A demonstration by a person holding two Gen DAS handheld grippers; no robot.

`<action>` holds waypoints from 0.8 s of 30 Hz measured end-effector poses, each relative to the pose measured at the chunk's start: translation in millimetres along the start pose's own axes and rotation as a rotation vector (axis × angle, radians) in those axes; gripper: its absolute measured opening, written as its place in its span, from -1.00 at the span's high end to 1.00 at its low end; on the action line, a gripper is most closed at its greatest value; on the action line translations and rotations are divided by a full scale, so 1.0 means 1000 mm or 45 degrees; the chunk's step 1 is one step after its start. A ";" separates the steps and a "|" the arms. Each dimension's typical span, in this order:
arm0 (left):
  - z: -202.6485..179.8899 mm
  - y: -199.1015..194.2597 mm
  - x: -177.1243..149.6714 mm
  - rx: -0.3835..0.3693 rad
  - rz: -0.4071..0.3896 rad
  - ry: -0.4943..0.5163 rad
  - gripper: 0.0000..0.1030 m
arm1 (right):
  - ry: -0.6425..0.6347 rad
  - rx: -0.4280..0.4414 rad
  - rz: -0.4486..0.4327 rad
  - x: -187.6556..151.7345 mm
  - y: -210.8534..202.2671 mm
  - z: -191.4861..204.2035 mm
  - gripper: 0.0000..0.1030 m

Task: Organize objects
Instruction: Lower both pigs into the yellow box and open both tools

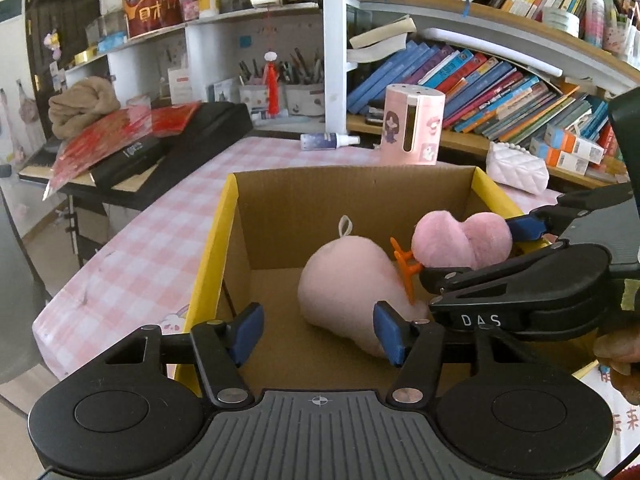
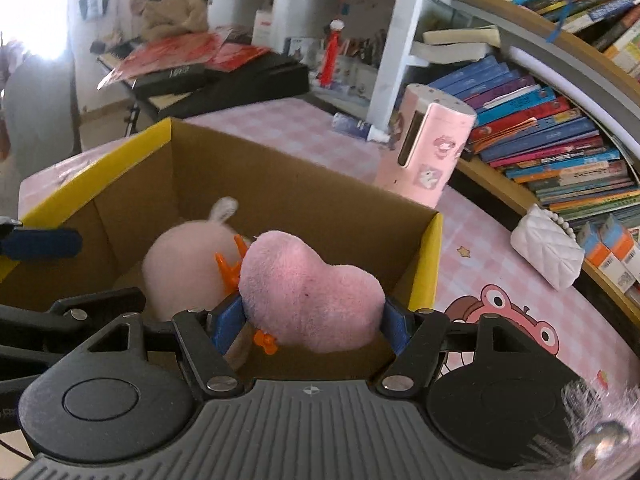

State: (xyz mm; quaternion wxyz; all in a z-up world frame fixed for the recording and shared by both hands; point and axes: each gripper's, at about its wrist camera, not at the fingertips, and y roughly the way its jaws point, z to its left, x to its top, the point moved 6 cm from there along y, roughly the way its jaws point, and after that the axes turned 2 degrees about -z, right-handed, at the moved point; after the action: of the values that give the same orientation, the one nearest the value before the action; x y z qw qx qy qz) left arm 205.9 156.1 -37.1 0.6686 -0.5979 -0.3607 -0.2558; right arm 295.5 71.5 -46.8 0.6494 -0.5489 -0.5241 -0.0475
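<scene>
Bright daylight, window glare [image 2: 36,28] blown out (fisheye-bent edges), slight blur.

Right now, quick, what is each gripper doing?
Left gripper: open, holding nothing, above the cardboard box.
Right gripper: closed on the pink plush heart, over the box.

Tablecloth [image 1: 168,208]: pink-and-white check, covering the table.
Pink cylinder holder [image 1: 412,124]: upright at the far edge of the table, cartoon stickers on it.
Spray bottle [image 1: 328,141]: lying on its side, just left of the holder.
White quilted purse [image 1: 518,172]: far right, with a pearl strap.
Books [image 1: 480,88]: leaning rows on the right-hand shelves.
Black case [image 1: 172,144]: far left, red papers [image 1: 104,144] on top.
Pen pots [image 1: 280,96]: on the far shelf.
</scene>
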 end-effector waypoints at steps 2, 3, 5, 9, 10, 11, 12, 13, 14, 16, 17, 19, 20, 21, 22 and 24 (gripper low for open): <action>0.001 -0.001 0.000 0.004 -0.002 -0.005 -0.22 | -0.003 0.004 0.003 0.000 0.001 0.000 -0.36; 0.002 -0.001 0.001 0.006 -0.004 -0.008 -0.23 | -0.001 0.007 0.003 0.000 0.001 0.000 -0.38; 0.002 -0.002 0.001 0.012 -0.008 -0.015 -0.26 | 0.002 0.016 0.005 0.001 0.001 0.000 -0.42; 0.005 -0.008 0.001 0.018 -0.037 -0.036 -0.43 | 0.002 0.015 -0.006 0.001 -0.001 0.000 -0.56; 0.006 -0.011 0.002 0.020 -0.051 -0.044 -0.49 | 0.006 -0.002 -0.021 0.002 -0.003 0.000 -0.63; 0.007 -0.014 0.003 0.020 -0.068 -0.051 -0.51 | 0.019 -0.015 -0.043 0.002 -0.006 -0.001 -0.67; 0.007 -0.018 0.004 0.017 -0.086 -0.057 -0.56 | 0.030 -0.014 -0.060 0.002 -0.008 -0.002 -0.68; 0.008 -0.021 0.005 0.018 -0.101 -0.060 -0.61 | 0.040 -0.019 -0.067 0.002 -0.010 -0.002 -0.68; 0.008 -0.025 0.005 0.023 -0.123 -0.061 -0.61 | 0.053 -0.023 -0.077 0.002 -0.012 -0.002 -0.68; 0.010 -0.031 0.007 0.029 -0.157 -0.063 -0.63 | 0.082 -0.039 -0.103 0.002 -0.019 -0.003 -0.68; 0.011 -0.035 0.007 0.034 -0.174 -0.068 -0.66 | 0.095 -0.046 -0.117 0.002 -0.022 -0.003 -0.68; 0.014 -0.042 0.008 0.043 -0.201 -0.081 -0.69 | 0.127 -0.061 -0.148 0.003 -0.031 -0.004 -0.68; 0.016 -0.046 0.008 0.046 -0.214 -0.089 -0.70 | 0.144 -0.069 -0.162 0.004 -0.035 -0.005 -0.68; 0.019 -0.049 0.008 0.051 -0.225 -0.098 -0.72 | 0.164 -0.078 -0.176 0.004 -0.039 -0.006 -0.68; 0.021 -0.052 0.008 0.056 -0.234 -0.105 -0.75 | 0.186 -0.087 -0.191 0.004 -0.044 -0.007 -0.68; 0.025 -0.059 0.008 0.067 -0.258 -0.123 -0.81 | 0.227 -0.101 -0.221 0.004 -0.053 -0.009 -0.68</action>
State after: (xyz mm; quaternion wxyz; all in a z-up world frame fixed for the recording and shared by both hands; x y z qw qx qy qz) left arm 160.7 172.3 6.2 0.6365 -0.5522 -0.4579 -0.2834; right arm 269.0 45.2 -7.2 0.6646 -0.5205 -0.5074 -0.1729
